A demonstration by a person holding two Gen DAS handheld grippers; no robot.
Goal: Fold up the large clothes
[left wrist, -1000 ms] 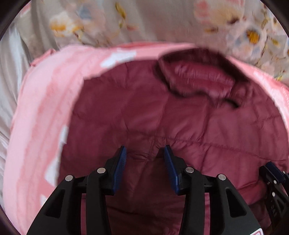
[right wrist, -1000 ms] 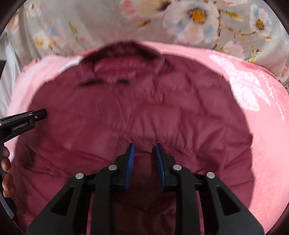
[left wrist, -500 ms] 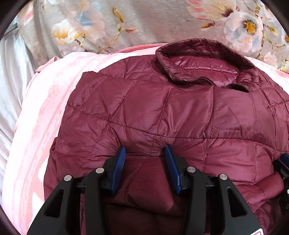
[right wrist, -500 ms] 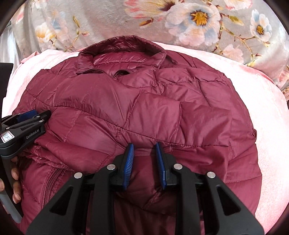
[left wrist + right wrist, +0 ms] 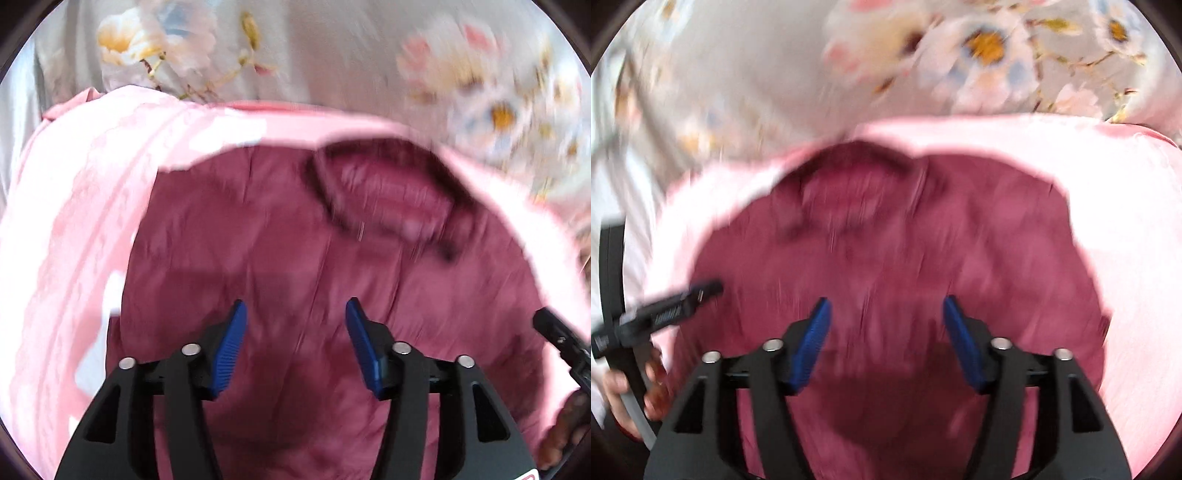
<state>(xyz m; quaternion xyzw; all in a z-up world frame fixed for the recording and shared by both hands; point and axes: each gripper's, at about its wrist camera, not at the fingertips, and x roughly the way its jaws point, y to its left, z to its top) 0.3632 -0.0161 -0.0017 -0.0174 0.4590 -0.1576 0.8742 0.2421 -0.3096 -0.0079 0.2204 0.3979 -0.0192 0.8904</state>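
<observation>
Left wrist view: maroon quilted jacket (image 5: 280,280) lying on a pink blanket (image 5: 74,229), both frames motion-blurred.

Left gripper (image 5: 295,343) stands at 6 o'clock with its blue-padded fingers spread wide and nothing between them, the jacket filling the frame centre beyond; the jacket's collar (image 5: 388,195) sits toward 1 o'clock, and the right gripper's black tip enters at 4 o'clock. A floral grey fabric (image 5: 332,55) runs across 12 o'clock behind the blanket. In the right wrist view, the right gripper (image 5: 886,339) is likewise spread apart and holds nothing, the jacket (image 5: 905,258) lies at centre with its collar (image 5: 857,173) toward 11 o'clock, the pink blanket (image 5: 1108,184) shows from 1 to 4 o'clock, and the left gripper (image 5: 665,314), held in the left hand (image 5: 624,387), appears side-on at 9 o'clock.
</observation>
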